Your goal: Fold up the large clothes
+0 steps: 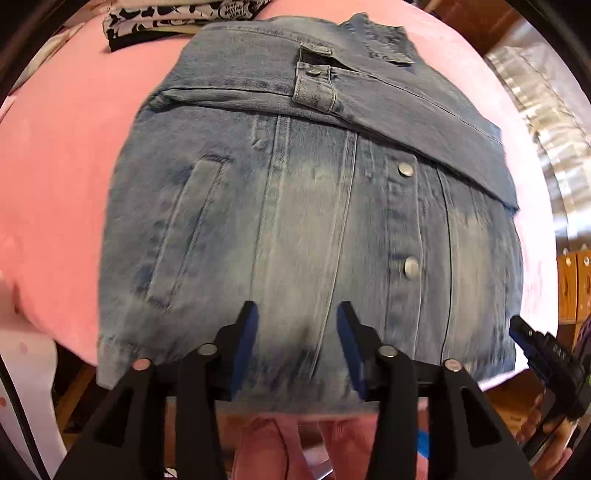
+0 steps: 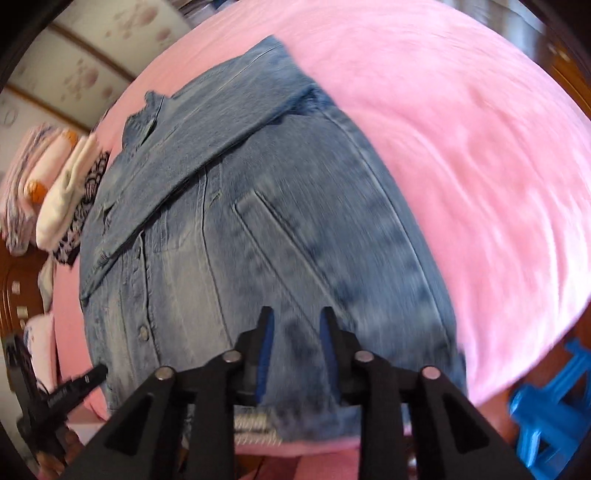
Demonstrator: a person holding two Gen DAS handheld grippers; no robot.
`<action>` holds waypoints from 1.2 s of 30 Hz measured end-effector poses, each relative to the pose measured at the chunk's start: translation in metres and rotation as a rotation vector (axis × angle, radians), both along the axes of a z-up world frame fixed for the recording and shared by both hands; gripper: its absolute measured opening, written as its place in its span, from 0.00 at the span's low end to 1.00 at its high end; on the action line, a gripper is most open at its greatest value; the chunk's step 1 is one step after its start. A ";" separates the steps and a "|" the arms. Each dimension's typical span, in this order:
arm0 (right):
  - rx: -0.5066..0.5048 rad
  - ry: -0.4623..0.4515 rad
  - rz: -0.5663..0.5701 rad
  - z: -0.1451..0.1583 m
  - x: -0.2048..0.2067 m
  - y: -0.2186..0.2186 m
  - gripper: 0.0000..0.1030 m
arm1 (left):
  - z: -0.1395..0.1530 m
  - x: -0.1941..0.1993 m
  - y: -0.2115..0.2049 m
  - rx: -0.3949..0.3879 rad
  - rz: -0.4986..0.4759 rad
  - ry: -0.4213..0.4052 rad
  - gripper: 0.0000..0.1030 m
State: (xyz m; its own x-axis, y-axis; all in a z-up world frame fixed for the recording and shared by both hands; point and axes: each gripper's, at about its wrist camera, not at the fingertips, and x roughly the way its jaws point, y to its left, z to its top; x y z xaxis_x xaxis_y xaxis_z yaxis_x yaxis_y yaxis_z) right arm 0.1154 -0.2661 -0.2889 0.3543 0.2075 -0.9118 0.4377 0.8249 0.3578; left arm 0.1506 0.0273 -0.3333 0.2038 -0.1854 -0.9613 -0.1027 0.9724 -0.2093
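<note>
A faded blue denim jacket (image 1: 303, 221) lies front up on a pink-covered table (image 1: 66, 166), with both sleeves folded across its chest. My left gripper (image 1: 297, 314) is open over the jacket's near hem, left of the button placket. My right gripper (image 2: 295, 321) is open over the hem near the slanted pocket (image 2: 280, 236) of the jacket (image 2: 229, 206). Neither holds cloth. The right gripper's tip shows at the right edge of the left wrist view (image 1: 532, 339).
Folded black-and-white clothes (image 1: 162, 22) lie at the table's far left edge, also in the right wrist view (image 2: 62, 199). A blue plastic stool (image 2: 554, 413) stands below the table's right side. The pink cloth (image 2: 461, 147) spreads right of the jacket.
</note>
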 end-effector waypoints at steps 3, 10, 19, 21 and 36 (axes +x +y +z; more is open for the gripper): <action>-0.012 -0.007 -0.055 0.009 -0.022 0.005 0.27 | 0.012 -0.016 0.016 0.024 0.000 -0.008 0.50; -0.035 -0.050 -0.220 0.033 -0.075 0.000 0.50 | 0.037 -0.054 0.057 0.078 0.063 -0.028 0.78; -0.091 -0.018 -0.297 0.037 -0.109 -0.010 0.66 | 0.014 -0.079 0.107 0.079 0.286 0.049 0.86; -0.101 -0.002 -0.317 0.033 -0.114 -0.013 0.68 | 0.009 -0.083 0.113 0.077 0.325 0.051 0.86; -0.004 0.023 -0.374 -0.009 -0.111 -0.033 0.68 | -0.051 -0.081 0.142 -0.134 0.448 0.061 0.88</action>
